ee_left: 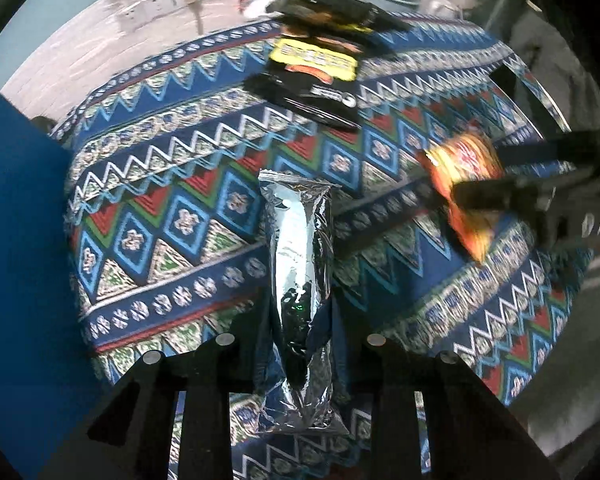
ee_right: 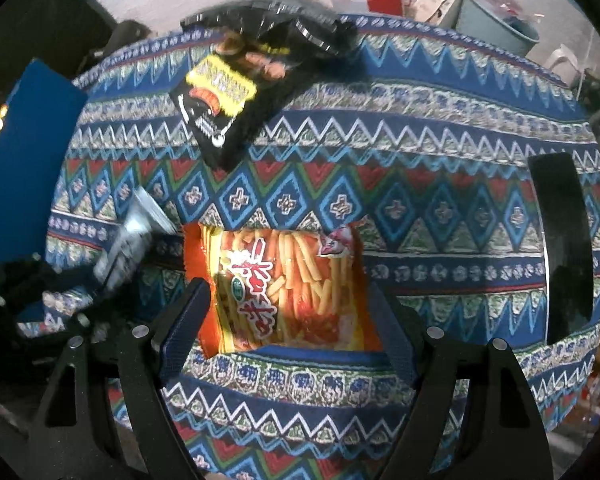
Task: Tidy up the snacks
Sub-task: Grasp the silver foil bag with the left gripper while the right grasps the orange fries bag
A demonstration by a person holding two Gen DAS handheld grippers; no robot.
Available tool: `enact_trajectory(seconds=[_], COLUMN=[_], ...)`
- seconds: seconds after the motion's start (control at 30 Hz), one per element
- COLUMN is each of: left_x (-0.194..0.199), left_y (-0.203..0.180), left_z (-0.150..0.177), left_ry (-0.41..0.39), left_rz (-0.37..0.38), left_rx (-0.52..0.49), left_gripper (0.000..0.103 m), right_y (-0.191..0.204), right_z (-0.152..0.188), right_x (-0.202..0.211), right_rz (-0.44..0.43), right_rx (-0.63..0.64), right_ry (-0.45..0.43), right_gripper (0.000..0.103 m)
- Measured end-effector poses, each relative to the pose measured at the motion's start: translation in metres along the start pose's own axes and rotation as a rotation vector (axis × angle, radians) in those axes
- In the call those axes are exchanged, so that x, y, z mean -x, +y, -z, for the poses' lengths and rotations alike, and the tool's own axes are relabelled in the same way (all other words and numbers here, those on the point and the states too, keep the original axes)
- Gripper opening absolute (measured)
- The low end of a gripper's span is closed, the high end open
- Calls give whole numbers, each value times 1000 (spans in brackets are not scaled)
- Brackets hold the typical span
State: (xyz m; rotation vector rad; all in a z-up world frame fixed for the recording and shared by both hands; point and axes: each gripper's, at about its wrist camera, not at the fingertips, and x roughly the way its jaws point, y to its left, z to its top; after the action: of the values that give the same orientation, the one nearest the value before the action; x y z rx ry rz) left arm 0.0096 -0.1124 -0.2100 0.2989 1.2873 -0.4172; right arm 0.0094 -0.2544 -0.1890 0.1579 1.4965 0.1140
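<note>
Patterned tablecloth (ee_left: 172,216) | left tongs (ee_left: 300,344) clenched on silver packet (ee_left: 300,264) | right tongs (ee_right: 288,304) spread around orange snack bag (ee_right: 284,288)

Two close, downward wrist views (shared: patterned tablecloth (ee_left: 188,216), both packets)

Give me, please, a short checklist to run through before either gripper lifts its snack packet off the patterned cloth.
1. Left gripper shut on the silver foil packet: ok, its pads pinch the packet's lower part.
2. Right gripper around the orange fries packet: ok, a finger on each side.
3. Right gripper actually pressing on that packet: cannot tell.
4. The two packets apart from each other: ok, patterned cloth shows between them.
5. Black and yellow packet clear of both grippers: ok, it lies at the far edge.
6. Silver foil packet already off the cloth: cannot tell.
</note>
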Motion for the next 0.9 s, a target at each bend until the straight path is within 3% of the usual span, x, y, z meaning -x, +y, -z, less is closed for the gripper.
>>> enact_trajectory(seconds=[0.17, 0.43, 0.67, 0.9], left_x=[-1, -12, -12, -13], left_y=[4, -17, -20, -10], left_z=[-1, -9, -13, -24], left_ry=[-10, -16, -23, -22], left_rz=[-10, -5, -1, 12], left_rx=[18, -17, -11, 24], left_gripper=[30, 65, 66, 60], right_y=[10, 30, 28, 21], right_z=[-2, -6, -12, -15], right_x=[-19, -29, -28, -34], right_rz=[49, 147, 149, 145], right_rx=[41, 140, 145, 217], right_ry=[14, -8, -2, 43], right_gripper=[81, 81, 81, 83])
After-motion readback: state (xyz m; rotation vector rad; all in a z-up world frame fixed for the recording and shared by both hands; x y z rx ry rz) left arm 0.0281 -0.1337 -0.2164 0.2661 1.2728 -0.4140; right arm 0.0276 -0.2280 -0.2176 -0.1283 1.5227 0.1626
